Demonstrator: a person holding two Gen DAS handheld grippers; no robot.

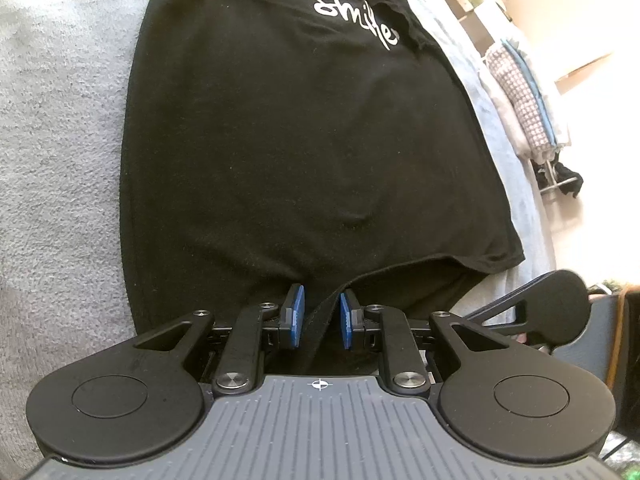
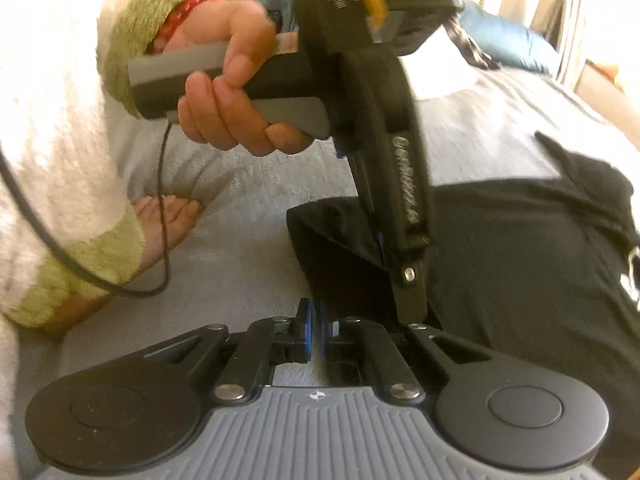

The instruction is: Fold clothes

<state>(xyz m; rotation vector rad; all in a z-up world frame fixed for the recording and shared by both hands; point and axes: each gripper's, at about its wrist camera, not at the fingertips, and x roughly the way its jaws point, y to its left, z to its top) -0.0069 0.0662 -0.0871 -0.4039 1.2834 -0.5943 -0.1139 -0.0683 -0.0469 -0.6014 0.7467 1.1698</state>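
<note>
Black shirt (image 1: 304, 140) lies flat on the grey bed (image 1: 52, 120), filling mid-frame. My left gripper (image 1: 322, 316) pinches its hem at bottom centre, and my right gripper (image 2: 316, 330) is closed on the neighbouring corner, to lift the edge for folding.

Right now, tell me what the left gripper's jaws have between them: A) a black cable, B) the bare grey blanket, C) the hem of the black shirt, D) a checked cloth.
C: in the left wrist view the hem of the black shirt runs up between the blue pads of the left gripper.
</note>
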